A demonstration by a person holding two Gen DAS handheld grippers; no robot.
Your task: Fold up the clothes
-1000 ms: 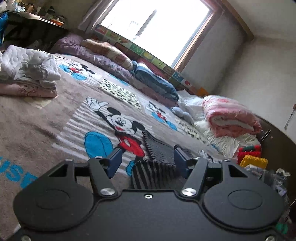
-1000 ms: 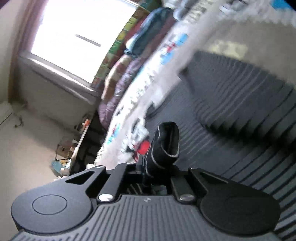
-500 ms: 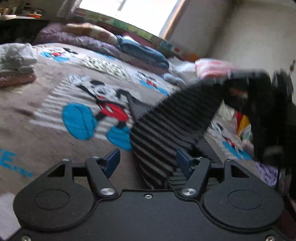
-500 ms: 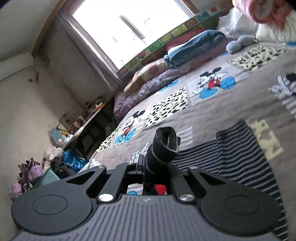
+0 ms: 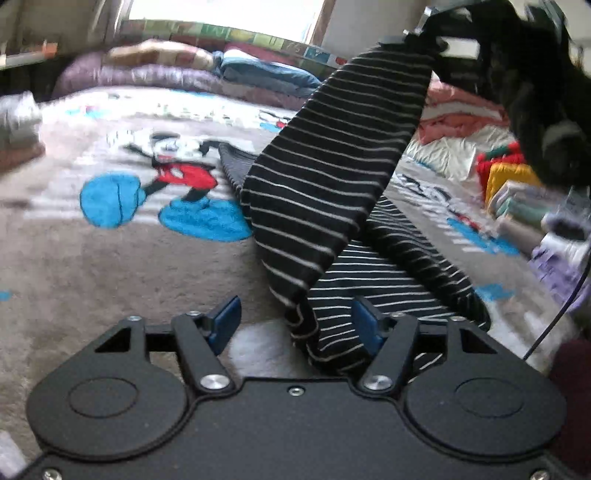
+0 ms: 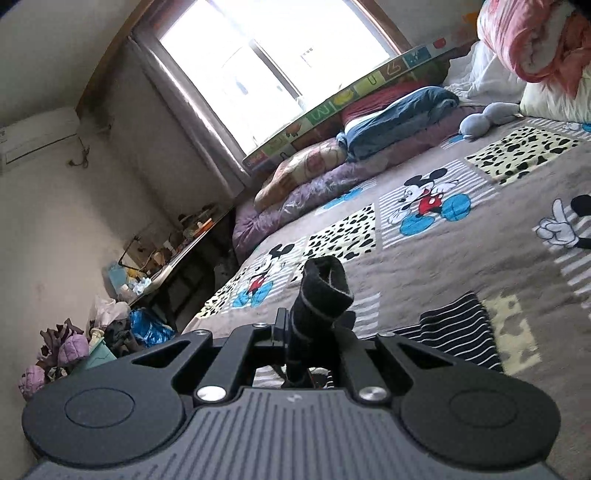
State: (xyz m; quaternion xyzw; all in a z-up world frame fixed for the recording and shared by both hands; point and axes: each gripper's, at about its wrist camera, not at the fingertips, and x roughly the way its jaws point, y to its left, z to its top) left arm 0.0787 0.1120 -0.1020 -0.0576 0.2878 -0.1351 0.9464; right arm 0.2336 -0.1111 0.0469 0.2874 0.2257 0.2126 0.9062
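- Left wrist view: the left claw [image 5: 295, 325] is wide open, low over the bed with the grey cartoon-mouse blanket [image 5: 110, 266]; its blue pads [image 5: 225, 323] hold nothing.
- A black garment with thin white stripes [image 5: 332, 177] lies partly on the blanket, and one end rises as a taut band to the upper right, where the right claw [image 5: 424, 35] holds it; the image is blurred there.
- The lower end of the garment hangs between the left claw's fingers, close to the right pad; I cannot tell if it touches.
- Right wrist view: the right claw [image 6: 314, 332] is closed on a dark cuff of the garment [image 6: 321, 291], which stands up between the fingers.
- More striped cloth [image 6: 458, 332] lies on the blanket to the right.
- Folded quilts and pillows [image 6: 369, 136] lie at the far side, under the window [image 6: 266, 55].
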